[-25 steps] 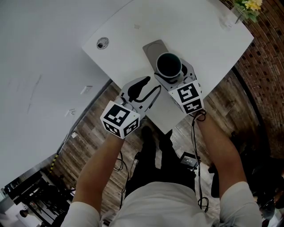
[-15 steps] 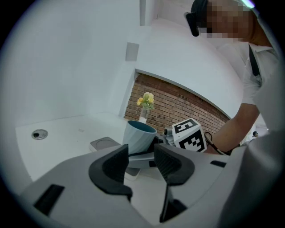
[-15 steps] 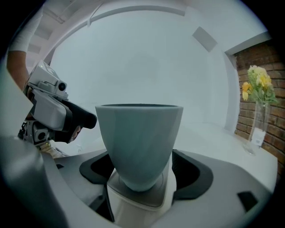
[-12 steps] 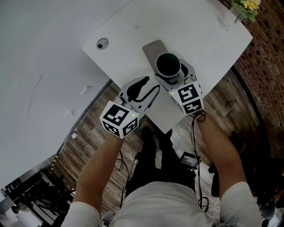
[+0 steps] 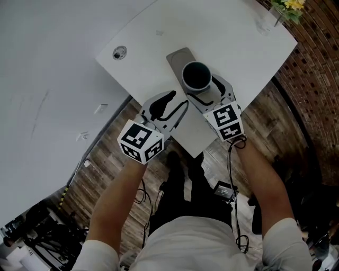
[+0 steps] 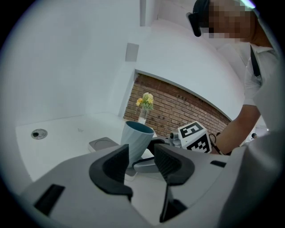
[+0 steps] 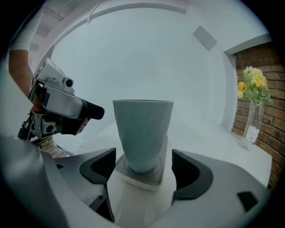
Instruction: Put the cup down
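A pale blue-grey cup (image 5: 196, 77) with a dark inside stands upright on a grey square pad (image 5: 177, 57) on the white table (image 5: 233, 37). My right gripper (image 5: 207, 91) is open, with one jaw on each side of the cup's foot and a gap on both sides. In the right gripper view the cup (image 7: 142, 133) rests on the pad (image 7: 151, 174) between the spread jaws. My left gripper (image 5: 168, 106) hangs over the table's near edge, left of the cup, open and holding nothing. The left gripper view shows the cup (image 6: 136, 142) beyond its jaws.
A glass vase of yellow flowers (image 5: 283, 9) stands at the table's far right corner, near a brick wall. A round metal fitting (image 5: 119, 53) sits in the tabletop at the left. The table's near edge runs just under both grippers, with wooden floor below.
Almost nothing differs. The whole picture has slid slightly up and left. The cup still stands on the pad between the right jaws, and the left gripper keeps its place.
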{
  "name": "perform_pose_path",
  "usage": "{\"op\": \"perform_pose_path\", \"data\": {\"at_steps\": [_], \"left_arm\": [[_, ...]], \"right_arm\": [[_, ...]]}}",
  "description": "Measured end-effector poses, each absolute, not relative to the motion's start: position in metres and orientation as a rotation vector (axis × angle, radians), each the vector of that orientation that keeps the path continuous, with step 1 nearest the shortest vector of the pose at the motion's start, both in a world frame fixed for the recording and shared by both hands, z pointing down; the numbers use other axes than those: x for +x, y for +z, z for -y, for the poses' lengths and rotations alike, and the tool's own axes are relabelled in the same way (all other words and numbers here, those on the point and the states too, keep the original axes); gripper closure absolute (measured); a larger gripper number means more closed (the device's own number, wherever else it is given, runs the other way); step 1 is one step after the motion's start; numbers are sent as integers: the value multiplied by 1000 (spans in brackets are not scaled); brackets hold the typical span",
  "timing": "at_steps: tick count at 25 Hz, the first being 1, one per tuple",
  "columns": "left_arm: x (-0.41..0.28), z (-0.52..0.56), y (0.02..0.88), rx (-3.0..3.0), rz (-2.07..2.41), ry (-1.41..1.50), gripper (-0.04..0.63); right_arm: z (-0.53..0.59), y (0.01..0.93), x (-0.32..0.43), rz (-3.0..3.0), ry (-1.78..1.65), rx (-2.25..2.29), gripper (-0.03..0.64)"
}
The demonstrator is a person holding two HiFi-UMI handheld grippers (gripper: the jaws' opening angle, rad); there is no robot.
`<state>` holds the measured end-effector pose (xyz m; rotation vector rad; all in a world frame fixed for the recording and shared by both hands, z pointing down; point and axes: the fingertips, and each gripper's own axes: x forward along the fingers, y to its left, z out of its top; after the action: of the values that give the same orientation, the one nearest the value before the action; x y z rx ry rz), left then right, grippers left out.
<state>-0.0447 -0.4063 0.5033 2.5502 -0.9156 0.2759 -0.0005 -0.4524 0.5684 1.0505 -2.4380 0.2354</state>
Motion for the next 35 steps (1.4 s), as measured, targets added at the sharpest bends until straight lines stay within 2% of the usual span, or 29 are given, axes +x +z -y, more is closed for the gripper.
{"op": "perform_pose_path", "data": {"at_steps": [8,12,14,16,18,19,23,35], "left_arm": [[-46,400,502,2541,943,272,426],[-49,396,502,2528,967,271,479],[-50,394,499,2529,975,269,499],[-51,390,497,2535,978,270,508],[-52,385,494,2542,982,274,527],[-53,383,492,2546,985,277,541],[-53,376,483,2561,989,279,561],[-61,354,400,2642,1011,249,561]], "right_arm": [[430,563,16,2419,260,1095,236],[421,555,26,2411,299,1138,246],[416,548,32,2406,301,1171,369],[411,540,37,2399,287,1203,444],[407,531,40,2387,261,1226,562],[405,528,40,2382,249,1231,587],[399,512,40,2377,219,1242,603],[379,415,44,2453,95,1326,603]]}}
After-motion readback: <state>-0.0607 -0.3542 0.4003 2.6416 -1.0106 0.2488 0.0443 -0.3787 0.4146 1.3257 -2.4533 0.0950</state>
